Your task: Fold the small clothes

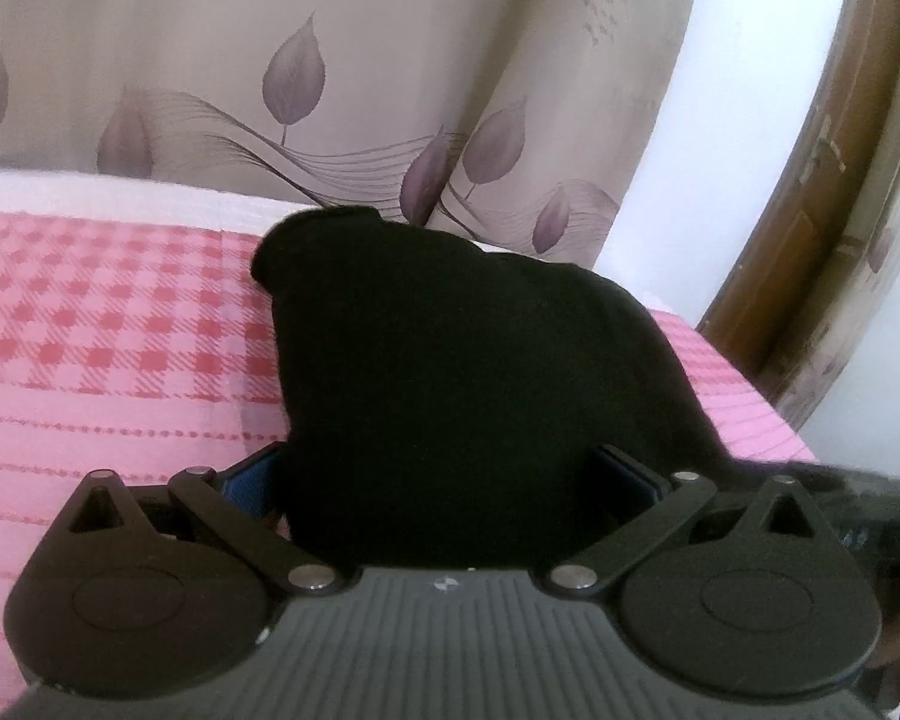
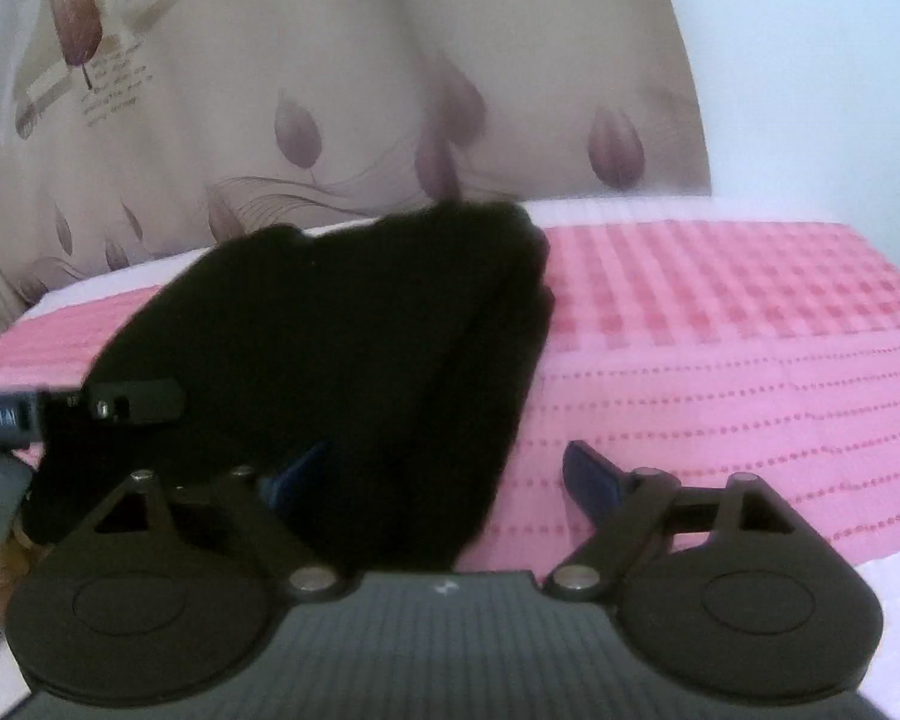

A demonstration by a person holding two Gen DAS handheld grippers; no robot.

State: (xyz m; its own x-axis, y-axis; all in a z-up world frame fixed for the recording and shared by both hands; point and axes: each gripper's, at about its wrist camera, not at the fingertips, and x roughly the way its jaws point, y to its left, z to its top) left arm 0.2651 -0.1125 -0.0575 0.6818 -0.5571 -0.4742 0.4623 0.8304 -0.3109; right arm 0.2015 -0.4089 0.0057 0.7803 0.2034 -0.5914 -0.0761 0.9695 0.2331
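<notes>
Left gripper [image 1: 438, 474]: spread wide, black garment [image 1: 450, 360] between its fingers.
Right gripper [image 2: 444, 480]: released, straddling the garment's edge.
Garment: bunched on pink bedspread [image 2: 720, 372].

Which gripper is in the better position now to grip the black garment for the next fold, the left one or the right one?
Probably the left. The black garment fills the whole gap of the left gripper, between both fingers. At the right gripper the cloth covers only one side, and its other finger stands over bare pink bedcover.
</notes>
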